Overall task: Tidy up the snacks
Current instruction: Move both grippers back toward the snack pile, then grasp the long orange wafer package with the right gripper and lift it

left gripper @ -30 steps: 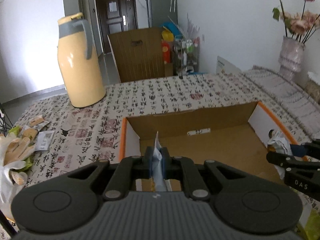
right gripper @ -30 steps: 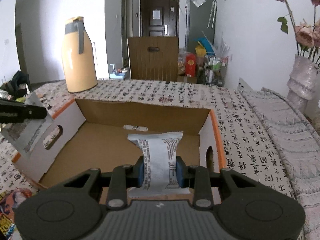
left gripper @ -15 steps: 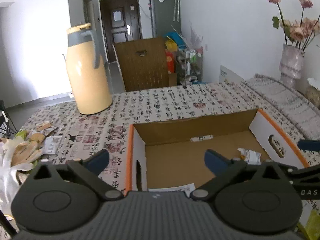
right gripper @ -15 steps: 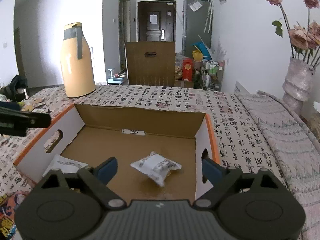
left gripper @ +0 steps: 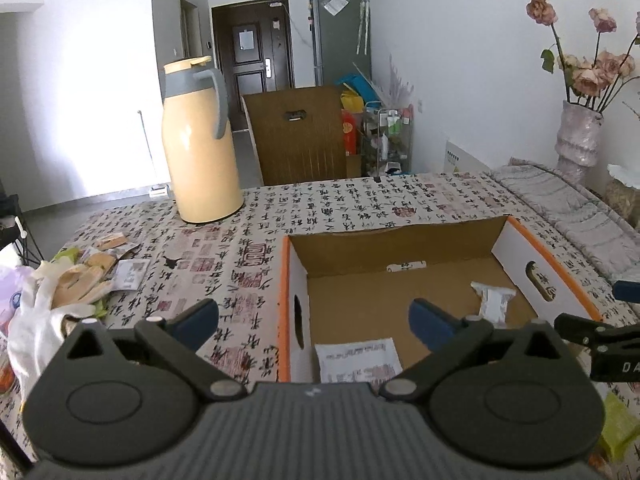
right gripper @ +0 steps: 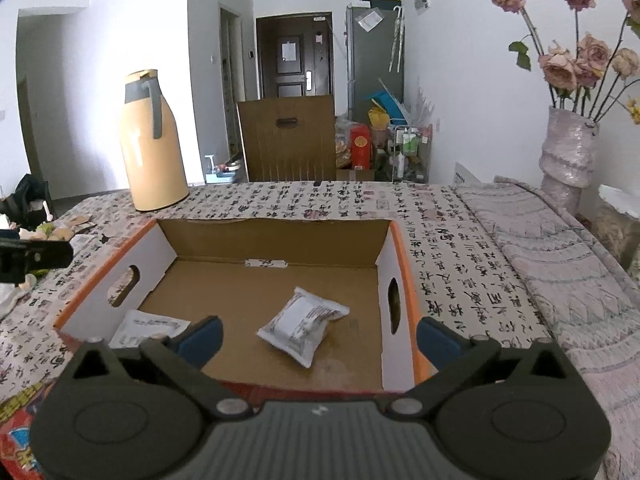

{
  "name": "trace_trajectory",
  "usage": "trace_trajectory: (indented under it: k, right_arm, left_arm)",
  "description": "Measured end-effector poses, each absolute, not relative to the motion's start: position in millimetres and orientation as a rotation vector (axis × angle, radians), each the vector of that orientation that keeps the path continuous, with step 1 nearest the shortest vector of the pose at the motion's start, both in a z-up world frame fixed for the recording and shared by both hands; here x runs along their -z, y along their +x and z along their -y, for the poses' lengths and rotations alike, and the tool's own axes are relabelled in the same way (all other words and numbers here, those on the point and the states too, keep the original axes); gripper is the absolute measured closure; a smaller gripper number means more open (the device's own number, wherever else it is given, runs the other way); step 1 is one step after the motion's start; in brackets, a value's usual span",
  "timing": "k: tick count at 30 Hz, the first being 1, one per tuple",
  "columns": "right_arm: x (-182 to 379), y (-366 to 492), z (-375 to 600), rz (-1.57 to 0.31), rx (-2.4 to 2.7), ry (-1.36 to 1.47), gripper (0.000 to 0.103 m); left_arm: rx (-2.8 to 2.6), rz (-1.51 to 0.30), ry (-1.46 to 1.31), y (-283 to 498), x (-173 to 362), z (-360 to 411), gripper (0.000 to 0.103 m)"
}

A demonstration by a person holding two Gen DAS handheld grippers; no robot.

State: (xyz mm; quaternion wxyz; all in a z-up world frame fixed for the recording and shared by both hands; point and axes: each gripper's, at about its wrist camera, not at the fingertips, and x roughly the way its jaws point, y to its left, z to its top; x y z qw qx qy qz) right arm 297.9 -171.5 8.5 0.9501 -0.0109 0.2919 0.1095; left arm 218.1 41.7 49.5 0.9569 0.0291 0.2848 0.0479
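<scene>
Both grippers, left (left gripper: pixel 314 320) and right (right gripper: pixel 318 336), have let go; their snack packets (left gripper: pixel 358 360) (right gripper: pixel 302 324) now lie in the box (right gripper: pixel 276 236).

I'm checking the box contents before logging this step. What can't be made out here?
- Flat white packet: near end hidden behind the left tool in the left wrist view; print too small to read.
- Pillow-shaped packet: label text too small in the right wrist view.
- Snack pile on the table: left wrist view, wrappers overlap, count unclear.

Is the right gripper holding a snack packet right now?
No. The right gripper is open and empty, and the puffy snack packet lies loose on the floor of the cardboard box.
</scene>
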Motion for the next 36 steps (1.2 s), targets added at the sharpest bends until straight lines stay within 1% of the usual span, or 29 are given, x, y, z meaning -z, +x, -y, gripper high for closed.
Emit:
trace_trajectory:
  k: [10,22,29,36]
  right_arm:
    - [-14.5,239.5,178.7,-0.529,-0.205,0.015,0.000]
    - [1.7,175.8,180.0,-0.505,-0.172,0.011,0.000]
    - [6.7,148.8,186.8,-0.489,-0.155,0.029,0.000]
    - [20.2,130.8,194.4,-0.513,-0.142,0.035,0.000]
  left_arm:
    - [-0.105,-0.541,0.011,160.5,-48.7,-51.2,0.000]
    - [-0.103,-0.546,-0.026,101.7,-27.5,-53.6,0.000]
    - [-0.064,-0.556,-0.058,76.1,-11.1,-47.2,0.000]
    - [-0.053,-0.578,-0.056,58.2,5.8,-45.8,0.000]
